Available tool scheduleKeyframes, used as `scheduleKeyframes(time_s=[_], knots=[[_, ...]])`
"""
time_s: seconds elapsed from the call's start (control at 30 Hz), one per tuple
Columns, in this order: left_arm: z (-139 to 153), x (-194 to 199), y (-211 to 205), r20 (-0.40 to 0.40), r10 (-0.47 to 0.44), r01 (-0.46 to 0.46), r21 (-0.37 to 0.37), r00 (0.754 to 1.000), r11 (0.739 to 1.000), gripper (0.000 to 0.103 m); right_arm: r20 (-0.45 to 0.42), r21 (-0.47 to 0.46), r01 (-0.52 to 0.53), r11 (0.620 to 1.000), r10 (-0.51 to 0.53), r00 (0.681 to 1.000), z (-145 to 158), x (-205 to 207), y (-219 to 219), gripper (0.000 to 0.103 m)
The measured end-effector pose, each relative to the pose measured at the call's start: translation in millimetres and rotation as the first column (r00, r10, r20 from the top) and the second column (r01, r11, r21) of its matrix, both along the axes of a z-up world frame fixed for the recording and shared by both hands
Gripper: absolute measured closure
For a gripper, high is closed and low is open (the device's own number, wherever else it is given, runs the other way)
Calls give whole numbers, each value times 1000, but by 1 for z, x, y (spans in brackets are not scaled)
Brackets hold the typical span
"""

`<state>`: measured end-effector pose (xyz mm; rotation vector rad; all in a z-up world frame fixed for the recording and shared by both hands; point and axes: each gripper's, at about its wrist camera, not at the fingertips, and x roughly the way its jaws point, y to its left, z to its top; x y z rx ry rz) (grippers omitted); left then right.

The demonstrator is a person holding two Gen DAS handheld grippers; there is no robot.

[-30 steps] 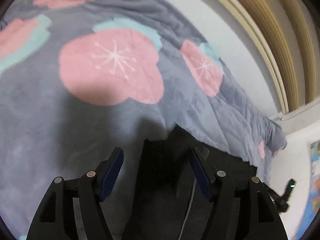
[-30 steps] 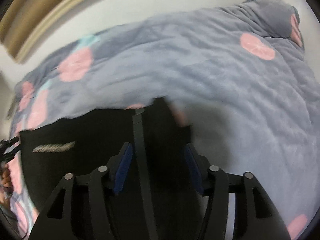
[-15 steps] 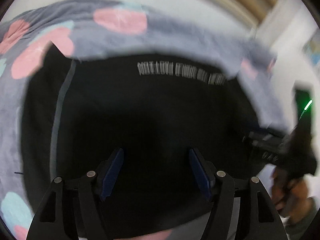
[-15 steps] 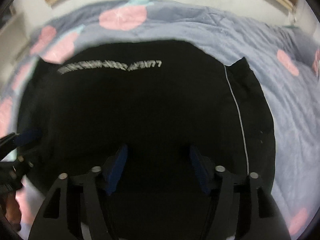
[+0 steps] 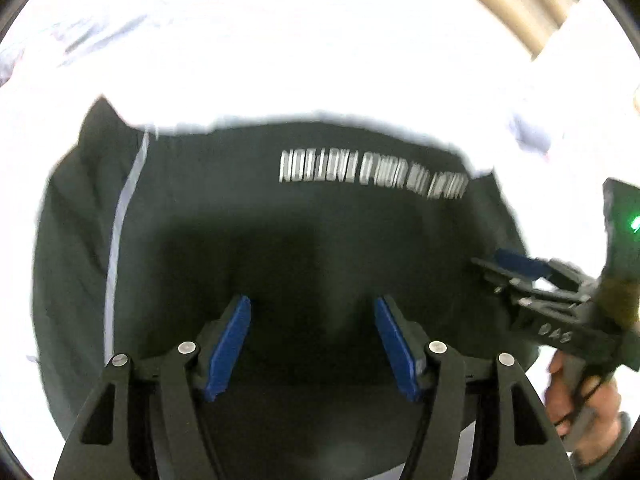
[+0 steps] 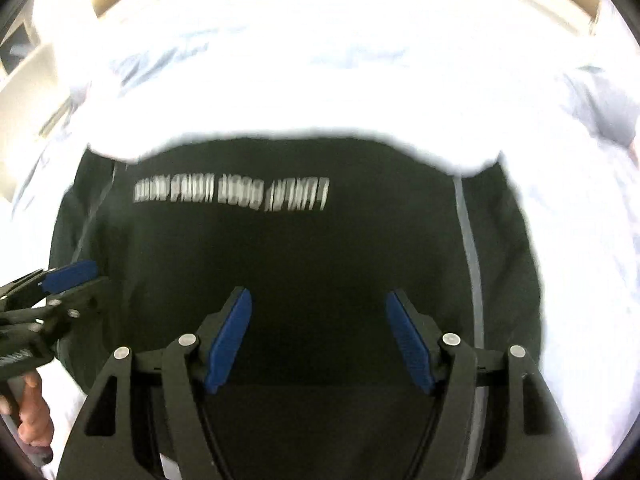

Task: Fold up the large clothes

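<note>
A large black garment [image 5: 280, 248] with white lettering [image 5: 372, 174] and a pale side stripe [image 5: 120, 232] lies spread on the bed; it also shows in the right wrist view [image 6: 304, 256]. My left gripper [image 5: 312, 344] is open and empty above the garment's near part. My right gripper [image 6: 318, 340] is open and empty above it too. Each gripper shows in the other's view: the right one [image 5: 516, 272] at the garment's right edge, the left one [image 6: 60, 284] at its left edge.
The bed cover [image 5: 280, 60] around the garment is washed out to near white by overexposure. A wooden headboard or frame [image 5: 532, 4] runs along the far top right. Both frames are blurred by motion.
Both grippers have swung from the garment's outer edges to face its middle and pulled back. The garment now lies spread flat with the lettering in view. The picture has turned overexposed.
</note>
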<state>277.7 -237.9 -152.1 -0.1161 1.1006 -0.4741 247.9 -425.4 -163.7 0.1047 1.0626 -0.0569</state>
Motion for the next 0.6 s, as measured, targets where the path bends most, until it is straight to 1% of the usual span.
scheduleKeyframes(time_s=[0.07,0.1,0.13,0.17,0.2,0.23,0.27,0.3,0.33,0.4,0.43,0.5,0.6], knots=[[12,19,-1,11,23,-22,-29,1000,999,37,4,26,35,999,-35,999,2,22,-8,29],[11,31,-3,4,29,-29,-24,1000,999,37,-8,25,55,998,-55,998,-2,32,-12,29],[7,39,-6,-2,36,-36,-2,999,999,37,-36,16,73,997,-72,997,-12,46,-16,29],[-3,51,-11,-26,44,-43,40,999,998,37,-75,16,83,996,-81,994,-24,58,-19,29],[-15,61,-13,-63,54,-49,72,997,996,37,-119,35,86,996,-81,990,-38,68,-23,29],[-34,71,-15,-120,63,-52,93,991,994,37,-164,67,90,994,-78,983,-53,77,-26,29],[-50,78,-15,-157,70,-54,101,985,993,36,-185,92,102,991,-83,979,-66,81,-30,28],[-61,82,-18,-161,71,-53,118,984,992,36,-190,105,110,988,-88,978,-72,83,-33,27],[-69,84,-24,-140,60,-38,153,988,988,34,-191,107,112,988,-90,977,-77,84,-34,26],[-74,80,-34,-105,52,-30,206,993,978,33,-188,90,105,990,-87,978,-79,85,-34,26],[-75,78,-36,-94,55,-33,220,994,975,32,-186,79,97,992,-81,979,-78,84,-33,26],[-71,76,-30,-83,58,-39,209,995,977,32,-176,90,91,992,-74,982,-72,74,-30,26],[-53,59,-18,-60,54,-45,132,997,990,33,-139,126,84,989,-66,988,-50,63,-34,27]])
